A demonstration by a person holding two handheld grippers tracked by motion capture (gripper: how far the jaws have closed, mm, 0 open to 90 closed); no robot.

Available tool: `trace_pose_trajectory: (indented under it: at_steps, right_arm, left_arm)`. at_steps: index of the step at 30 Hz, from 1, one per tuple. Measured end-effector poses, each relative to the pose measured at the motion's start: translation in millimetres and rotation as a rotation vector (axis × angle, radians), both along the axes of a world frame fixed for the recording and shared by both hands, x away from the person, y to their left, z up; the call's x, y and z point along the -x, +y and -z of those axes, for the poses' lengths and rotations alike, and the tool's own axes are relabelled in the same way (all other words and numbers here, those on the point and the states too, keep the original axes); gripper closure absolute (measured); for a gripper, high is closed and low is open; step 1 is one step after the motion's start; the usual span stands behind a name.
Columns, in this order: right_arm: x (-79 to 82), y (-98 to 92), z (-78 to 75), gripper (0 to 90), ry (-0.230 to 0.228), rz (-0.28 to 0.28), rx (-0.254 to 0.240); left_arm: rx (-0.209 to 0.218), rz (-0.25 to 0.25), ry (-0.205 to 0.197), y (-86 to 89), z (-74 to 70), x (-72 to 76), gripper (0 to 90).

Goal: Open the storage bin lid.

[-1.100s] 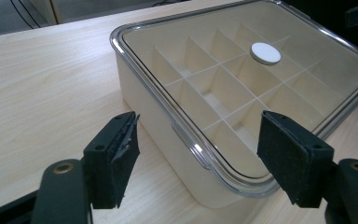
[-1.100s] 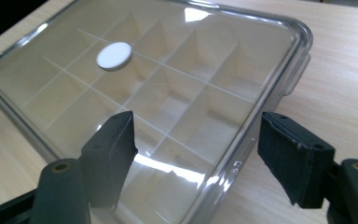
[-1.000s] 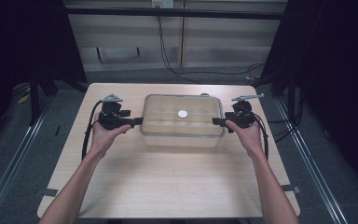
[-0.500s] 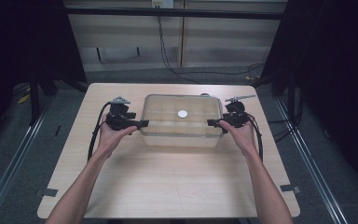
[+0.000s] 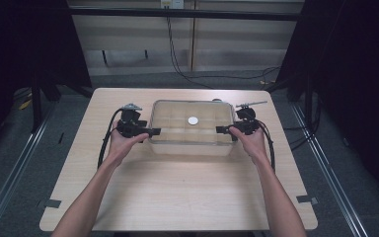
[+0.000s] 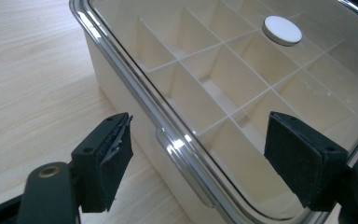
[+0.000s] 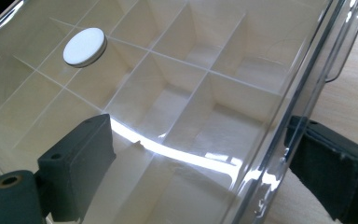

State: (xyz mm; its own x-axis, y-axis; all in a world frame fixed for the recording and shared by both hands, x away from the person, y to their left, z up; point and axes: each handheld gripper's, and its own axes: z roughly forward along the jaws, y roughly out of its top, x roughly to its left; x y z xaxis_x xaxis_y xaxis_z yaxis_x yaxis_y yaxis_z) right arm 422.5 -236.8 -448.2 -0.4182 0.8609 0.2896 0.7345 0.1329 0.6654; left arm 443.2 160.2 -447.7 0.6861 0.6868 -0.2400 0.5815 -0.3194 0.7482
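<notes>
I am looking down at a clear box [image 5: 191,127] sitting on the far half of the counter [image 5: 177,192], about midway between its left and right edges. A clear lid is covering it, with a white round knob [image 5: 193,120] at its middle, and white dividers are splitting the inside into compartments.

I am holding the left gripper [image 5: 154,132] at the box's left end and the right gripper [image 5: 220,130] at its right end, both pointing inward toward each other across the box.

In the left gripper view the jaws are standing spread, having just been opening, and they are straddling the lid's rim [image 6: 140,88]: one pad is hanging outside the wall over the counter, the other over the lid. Neither pad is pressing on the box.

In the right gripper view the jaws are likewise spread, having just been opening. One pad is hovering over the lid, the other outside the wall, below a clear latch [image 7: 345,46] on the box's side. The rim is lying between them, and I cannot see either pad pressing on it.
</notes>
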Motion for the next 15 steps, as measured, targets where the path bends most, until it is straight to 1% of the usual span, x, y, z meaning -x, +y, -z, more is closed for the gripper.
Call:
trace_pose_trajectory:
  at_steps: [2,3,4,8,10,11,14,15]
  right_arm:
    - [-0.8,0.6,0.9,8.6,0.002,0.003,-0.006]
    - [-1.0,0.8,1.4,8.4,0.002,0.004,-0.010]
    - [-1.0,1.0,1.5,8.3,0.001,0.005,-0.010]
    - [-1.4,1.4,1.1,8.4,0.006,0.006,-0.006]
    - [-1.7,0.8,1.4,8.4,0.005,0.002,-0.008]
    - [-1.8,1.0,1.7,8.1,0.003,0.006,-0.010]
    - [-1.7,2.5,1.9,7.7,0.000,0.015,-0.007]
    - [0.2,4.2,1.7,7.7,-0.011,0.028,0.000]
  left_arm:
    - [0.015,0.015,0.021,-5.1,1.6,-3.0,22.3]
    - [0.005,0.010,0.025,-6.7,1.3,-3.8,21.1]
    - [0.005,0.000,0.030,-8.6,1.2,-4.3,20.0]
    - [0.000,-0.005,0.039,-10.2,1.1,-7.2,19.0]
    - [0.024,0.008,0.058,-9.7,3.4,-10.2,19.6]
    - [0.033,0.018,0.058,-9.6,5.2,-12.0,19.1]
    - [0.040,0.013,0.058,-10.5,6.0,-13.3,17.9]
    - [0.029,0.009,0.057,-11.4,5.0,-12.2,18.0]
